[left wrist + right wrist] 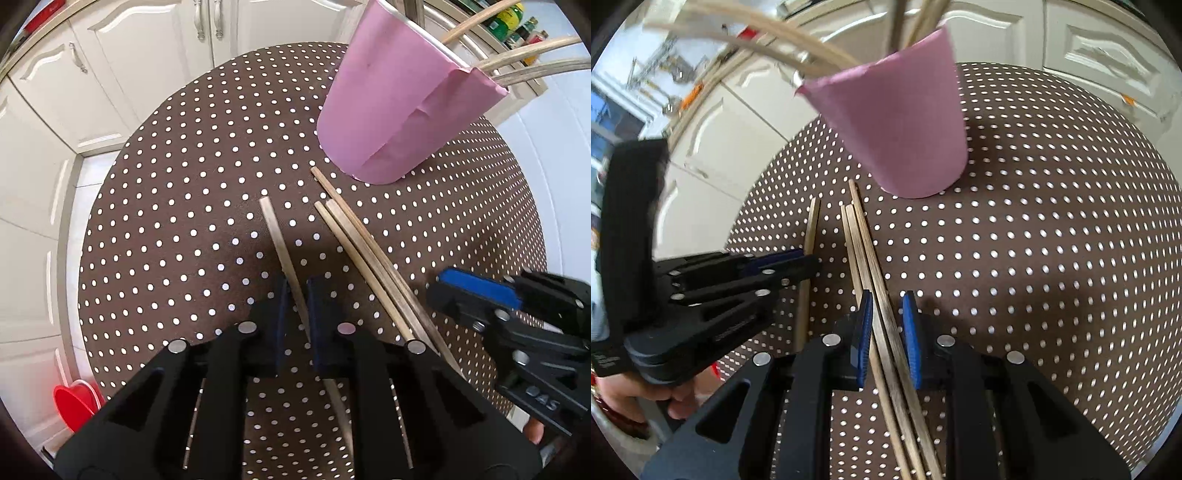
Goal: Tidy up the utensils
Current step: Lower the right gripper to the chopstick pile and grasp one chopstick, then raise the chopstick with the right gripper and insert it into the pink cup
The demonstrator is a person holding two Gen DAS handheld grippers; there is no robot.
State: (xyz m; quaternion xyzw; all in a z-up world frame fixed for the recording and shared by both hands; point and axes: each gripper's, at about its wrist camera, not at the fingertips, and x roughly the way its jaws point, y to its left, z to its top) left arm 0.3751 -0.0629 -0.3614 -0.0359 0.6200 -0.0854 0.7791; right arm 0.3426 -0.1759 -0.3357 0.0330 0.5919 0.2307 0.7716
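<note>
A pink cup (391, 110) (901, 129) stands on the round polka-dot table (184, 221) (1034, 240) with several chopsticks sticking out of it. A single chopstick (277, 236) (811, 229) lies on the table between the open fingers of my left gripper (297, 291) (798, 260). A bundle of three chopsticks (362, 243) (860, 236) lies beside it. My right gripper (888, 314) (439, 284) is open around that bundle, its blue pads close to it on both sides.
White cabinet doors (110, 55) (1089, 44) surround the table. A red bowl (75, 402) sits on the floor at lower left of the left wrist view. Shelves with bottles (513, 18) are at the far right.
</note>
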